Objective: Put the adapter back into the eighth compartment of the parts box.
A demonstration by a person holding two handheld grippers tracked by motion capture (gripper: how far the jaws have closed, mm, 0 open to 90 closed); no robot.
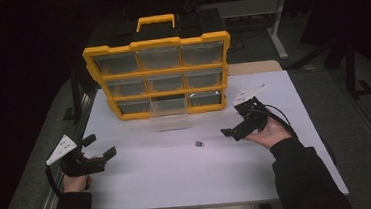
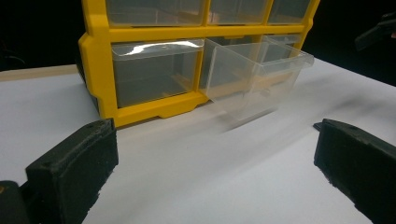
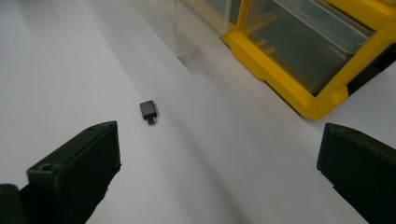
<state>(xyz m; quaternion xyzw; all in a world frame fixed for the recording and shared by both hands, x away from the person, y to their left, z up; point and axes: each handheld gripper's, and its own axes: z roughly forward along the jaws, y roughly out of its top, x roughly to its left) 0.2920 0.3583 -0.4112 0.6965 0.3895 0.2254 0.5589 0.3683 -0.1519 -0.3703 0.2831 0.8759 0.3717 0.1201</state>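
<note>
A yellow organizer (image 1: 159, 75) with clear drawers stands upright at the back of the white table (image 1: 179, 175). Its bottom middle drawer (image 1: 169, 114) is pulled out and looks empty; the same drawer (image 2: 252, 74) juts forward in the left gripper view. A small black adapter-like part (image 1: 199, 144) lies on the table in front of it, also the small black part (image 3: 149, 111) ahead of my right jaws. My right gripper (image 1: 232, 122) hovers open just right of it. My left gripper (image 1: 99, 145) rests open at the table's left edge, holding nothing.
The organizer (image 3: 308, 60) has a yellow carry handle (image 1: 155, 21) on top. A wooden strip (image 1: 253, 67) shows behind the table at the right. A metal rail (image 1: 55, 195) runs along the table's left side. Dark floor surrounds the table.
</note>
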